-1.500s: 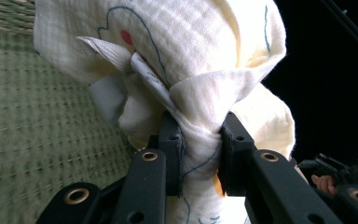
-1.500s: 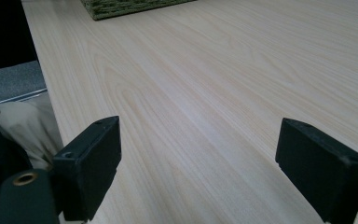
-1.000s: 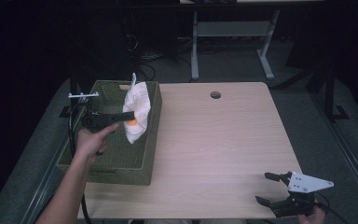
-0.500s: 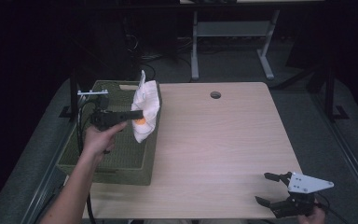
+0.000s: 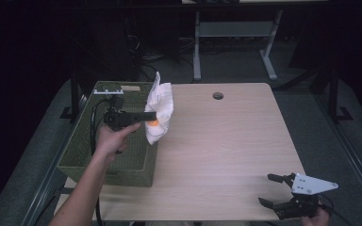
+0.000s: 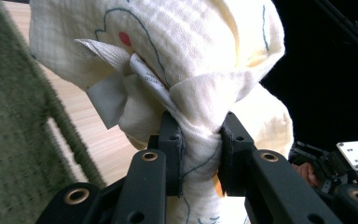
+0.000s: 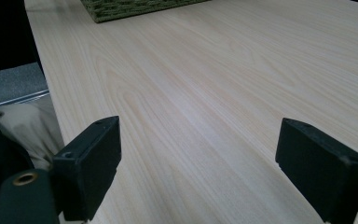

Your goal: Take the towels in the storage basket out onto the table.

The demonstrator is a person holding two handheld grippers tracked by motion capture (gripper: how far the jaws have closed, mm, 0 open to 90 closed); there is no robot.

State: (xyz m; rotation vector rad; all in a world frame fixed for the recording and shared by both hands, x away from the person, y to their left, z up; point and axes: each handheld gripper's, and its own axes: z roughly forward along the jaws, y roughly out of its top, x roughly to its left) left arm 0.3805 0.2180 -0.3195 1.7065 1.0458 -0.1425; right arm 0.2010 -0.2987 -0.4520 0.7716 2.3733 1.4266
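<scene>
Step in hand: carrying a white cloth (image 5: 159, 113) out of the green basket (image 5: 122, 162) toward the table (image 5: 226, 141). Left gripper (image 6: 199, 140) pinching a bunched fold between its pads, rest hanging below. Right gripper (image 5: 278, 190) spread wide, empty, well apart. Next, probably: lowering onto bare wood, then releasing.

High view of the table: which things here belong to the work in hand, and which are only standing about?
Part of the work:
- white cloth, clamped in the left gripper above the basket's right edge
- green basket, at the table's left side

Standing about:
- right gripper, jaws open, at the table's near right corner, holding nothing
- round hole in the table
</scene>
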